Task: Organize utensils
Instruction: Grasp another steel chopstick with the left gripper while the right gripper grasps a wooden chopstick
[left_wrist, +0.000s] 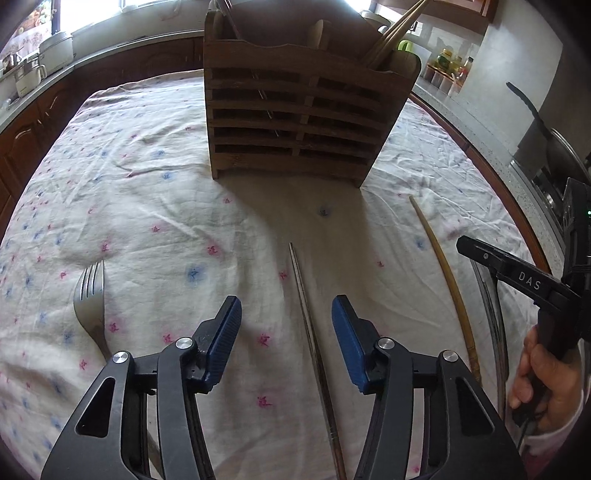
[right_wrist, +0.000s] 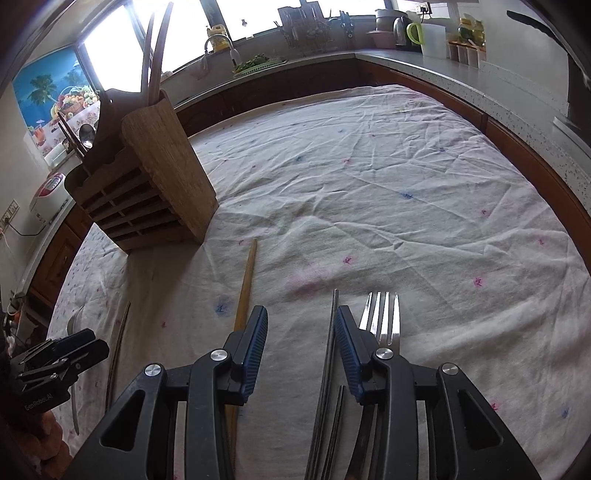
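A slatted wooden utensil holder (left_wrist: 295, 110) stands on the flowered tablecloth (left_wrist: 147, 184) with chopsticks and a spoon in it. My left gripper (left_wrist: 286, 310) is open low over the cloth, with a dark metal chopstick (left_wrist: 310, 332) lying between its jaws, untouched. A fork (left_wrist: 88, 306) lies to its left and a wooden chopstick (left_wrist: 443, 273) to its right. My right gripper (right_wrist: 301, 317) is open too. A metal chopstick (right_wrist: 332, 332) lies just inside its right finger, and a fork (right_wrist: 384, 317) just outside it. The wooden chopstick (right_wrist: 245, 291) runs under its left finger.
The holder (right_wrist: 147, 177) stands at the left of the right wrist view, and the left gripper (right_wrist: 62, 354) shows at the lower left. A kitchen counter (right_wrist: 461, 74) with a kettle and jars wraps round the table. A hand (left_wrist: 546, 376) holds the right gripper (left_wrist: 469, 247).
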